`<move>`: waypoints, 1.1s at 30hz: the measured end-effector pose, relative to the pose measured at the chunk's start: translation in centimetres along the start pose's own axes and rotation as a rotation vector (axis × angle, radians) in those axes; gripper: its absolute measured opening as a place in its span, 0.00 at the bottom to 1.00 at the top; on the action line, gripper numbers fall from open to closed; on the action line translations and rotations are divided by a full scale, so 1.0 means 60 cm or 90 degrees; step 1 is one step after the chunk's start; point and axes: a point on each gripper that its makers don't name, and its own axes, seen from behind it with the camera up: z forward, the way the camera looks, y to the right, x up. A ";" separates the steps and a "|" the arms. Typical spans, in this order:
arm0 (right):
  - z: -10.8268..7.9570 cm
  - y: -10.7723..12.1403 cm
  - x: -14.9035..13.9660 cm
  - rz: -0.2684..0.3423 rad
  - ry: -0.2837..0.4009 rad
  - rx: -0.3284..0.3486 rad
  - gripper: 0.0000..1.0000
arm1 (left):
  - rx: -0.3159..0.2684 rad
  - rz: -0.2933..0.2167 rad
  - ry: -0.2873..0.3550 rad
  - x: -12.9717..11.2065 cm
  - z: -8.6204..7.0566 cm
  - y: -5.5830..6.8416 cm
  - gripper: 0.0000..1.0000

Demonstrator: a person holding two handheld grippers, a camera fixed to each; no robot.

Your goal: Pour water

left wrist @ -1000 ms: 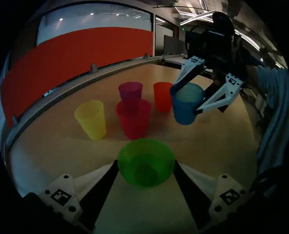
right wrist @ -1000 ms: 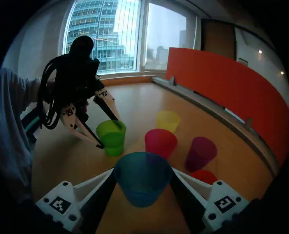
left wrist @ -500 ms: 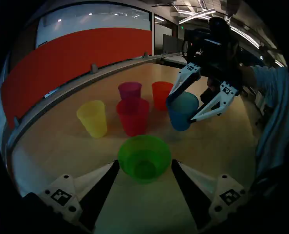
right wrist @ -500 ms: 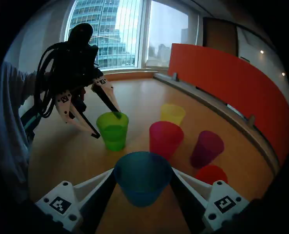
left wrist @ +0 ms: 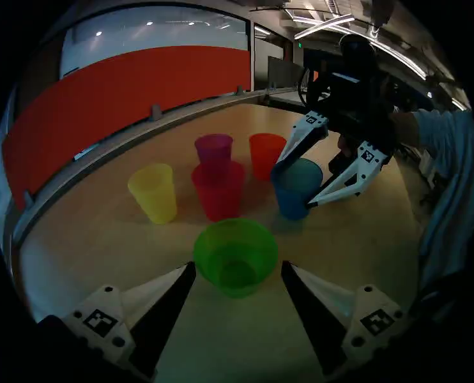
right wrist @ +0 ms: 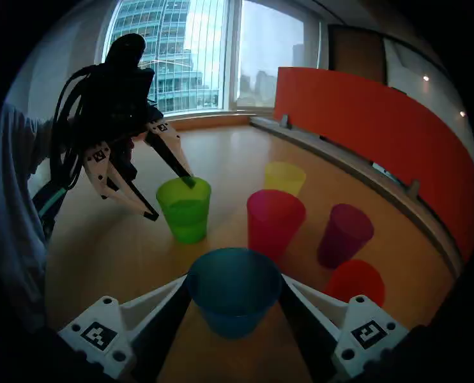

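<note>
Left gripper view: my left fingers [left wrist: 170, 297] flank the green cup [left wrist: 236, 255]; I cannot tell whether they press it. The blue cup [left wrist: 294, 191] has dropped, upright, toward the table [left wrist: 365, 242].

Right gripper view: my right fingers [right wrist: 167, 306] pinch the blue cup, so I judge pouring finished.

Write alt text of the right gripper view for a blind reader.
The right gripper holds a blue cup between its fingers. On the wooden table beyond stand pink, yellow, purple and orange cups, and a green cup between the left gripper's fingers.
</note>
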 end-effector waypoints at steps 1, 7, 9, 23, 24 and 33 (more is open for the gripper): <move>0.000 0.000 0.000 0.001 0.002 -0.001 0.92 | 0.000 0.000 0.000 0.000 -0.001 0.000 1.00; -0.002 0.001 -0.003 0.005 0.002 -0.003 0.93 | 0.000 0.000 0.001 0.003 -0.004 0.001 1.00; -0.004 0.002 -0.006 0.004 -0.001 -0.005 0.93 | 0.001 0.000 0.002 0.004 -0.004 0.000 1.00; -0.014 0.012 -0.020 0.008 -0.012 -0.025 0.96 | 0.002 0.003 0.003 0.006 -0.006 0.004 1.00; -0.014 0.012 -0.020 0.009 -0.012 -0.026 0.98 | 0.003 0.003 0.003 0.006 -0.006 0.003 1.00; -0.027 0.005 -0.013 0.024 -0.005 -0.027 1.00 | 0.010 -0.006 0.002 0.001 -0.012 -0.001 1.00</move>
